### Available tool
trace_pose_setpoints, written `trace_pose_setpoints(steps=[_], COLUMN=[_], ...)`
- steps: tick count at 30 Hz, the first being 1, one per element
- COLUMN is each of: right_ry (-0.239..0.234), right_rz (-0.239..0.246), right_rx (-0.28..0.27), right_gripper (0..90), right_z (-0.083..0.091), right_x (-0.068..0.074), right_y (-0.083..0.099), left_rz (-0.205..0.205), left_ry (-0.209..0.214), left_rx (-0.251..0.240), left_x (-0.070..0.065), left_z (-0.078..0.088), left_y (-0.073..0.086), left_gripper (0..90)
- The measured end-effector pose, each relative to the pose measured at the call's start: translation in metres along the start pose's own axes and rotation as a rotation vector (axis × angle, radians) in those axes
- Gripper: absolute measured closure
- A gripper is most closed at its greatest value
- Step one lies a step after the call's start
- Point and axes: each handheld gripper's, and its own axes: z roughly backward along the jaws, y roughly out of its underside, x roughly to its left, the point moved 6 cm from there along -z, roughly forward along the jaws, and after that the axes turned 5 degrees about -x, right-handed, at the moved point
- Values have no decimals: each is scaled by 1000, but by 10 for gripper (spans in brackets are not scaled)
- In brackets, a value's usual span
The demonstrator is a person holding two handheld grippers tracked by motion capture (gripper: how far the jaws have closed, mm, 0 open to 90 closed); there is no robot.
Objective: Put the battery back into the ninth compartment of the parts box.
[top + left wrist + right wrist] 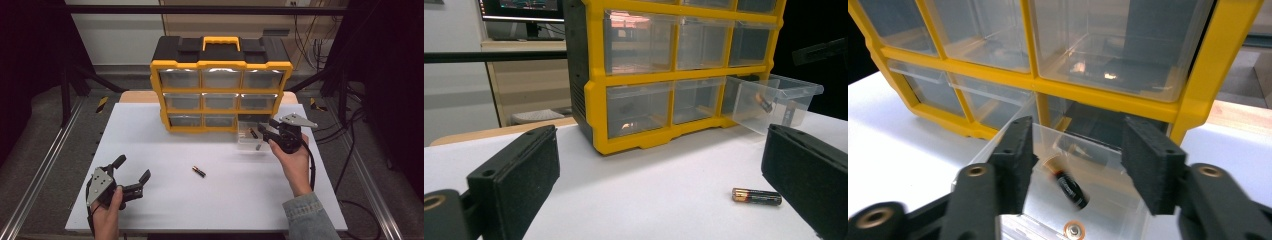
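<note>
The AA battery point(199, 172) on the white table point(150, 130) lies in front of the yellow drawer cabinet point(220, 90), its long axis slanting, nearer the released left gripper point(131, 172) than the released right gripper point(266, 127) above the pulled-out drawer point(248, 141).

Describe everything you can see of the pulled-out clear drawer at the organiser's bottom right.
The clear drawer is see-through plastic, open-topped, pulled part way out of the bottom-right slot of the yellow-and-black organiser and resting over the white table. A battery is inside it, blurred. The right gripper hangs above it, jaws open.
</note>
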Motion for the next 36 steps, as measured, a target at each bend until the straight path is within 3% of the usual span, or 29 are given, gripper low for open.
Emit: trace_pose_setpoints(steps=[10, 15, 25, 36], right_ry=[-20, -68, -132, -214], right_rz=[8, 29, 85, 149], right_rx=[-18, -8, 42, 137], right_gripper=[200, 120, 93, 88], right_z=[1, 1, -3, -14], right_x=[10, 28, 60, 104], right_y=[-7, -13, -9, 6], left_rz=[0, -3, -11, -17], left_ry=[0, -1, 1, 3], left_rx=[-3, -5, -7, -5], left_x=[0, 0, -1, -2], left_z=[0, 1, 1, 1], left_y=[-1, -1, -3, -3], left_gripper=[20, 20, 20, 20])
